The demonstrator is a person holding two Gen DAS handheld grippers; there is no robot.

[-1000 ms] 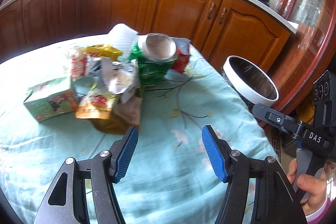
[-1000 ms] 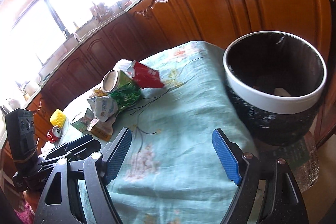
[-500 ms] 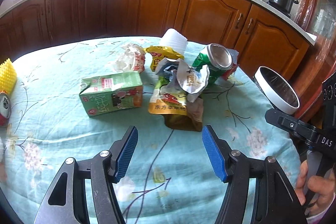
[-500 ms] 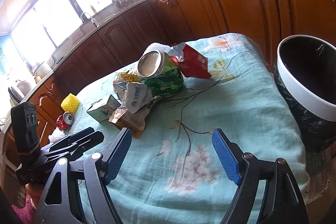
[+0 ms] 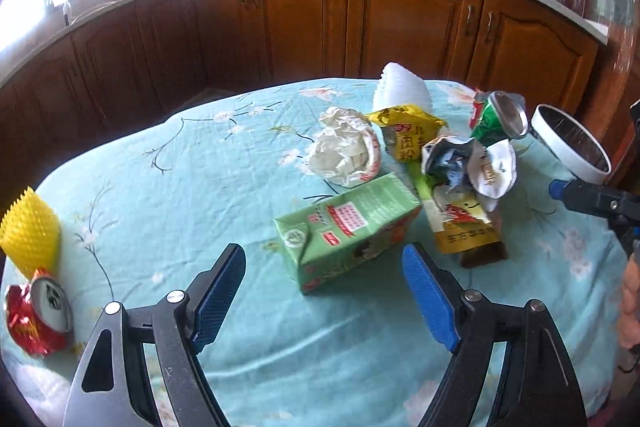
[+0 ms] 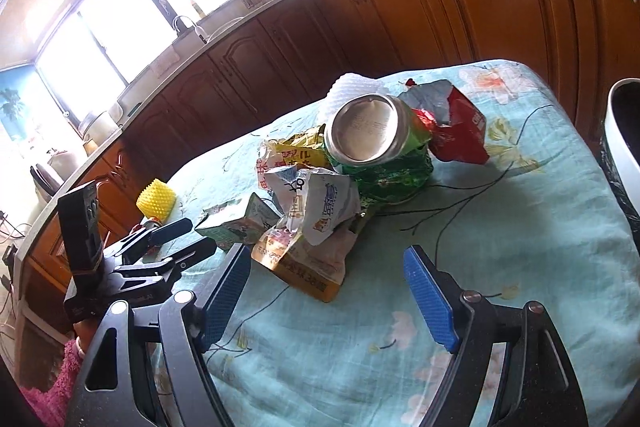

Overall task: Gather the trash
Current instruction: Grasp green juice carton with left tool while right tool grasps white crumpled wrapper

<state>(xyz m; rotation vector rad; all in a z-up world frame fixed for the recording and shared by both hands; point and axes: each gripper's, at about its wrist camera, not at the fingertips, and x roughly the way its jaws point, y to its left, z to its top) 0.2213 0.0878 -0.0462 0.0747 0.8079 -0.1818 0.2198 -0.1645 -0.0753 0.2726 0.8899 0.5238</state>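
Daylight pours through the window (image 6: 120,15), blown out to white glare; frame edges bend and darken, cabinets (image 5: 400,27) lie shadowed.

Over the last second the left gripper (image 5: 324,287) has swung leftward across the worktop (image 5: 200,171), away from the bin (image 5: 570,143): the green carton (image 5: 348,231), formerly at the far left of its view, now lies just ahead of the parted fingers, and a yellow spiky object (image 5: 30,231) and a crushed red can (image 5: 38,319) have entered at the left edge. The right gripper (image 6: 326,291) has likewise turned from the bin (image 6: 622,131), now cut by the right edge, toward the trash pile, whose orange packet (image 6: 304,259) sits just ahead of its fingers.
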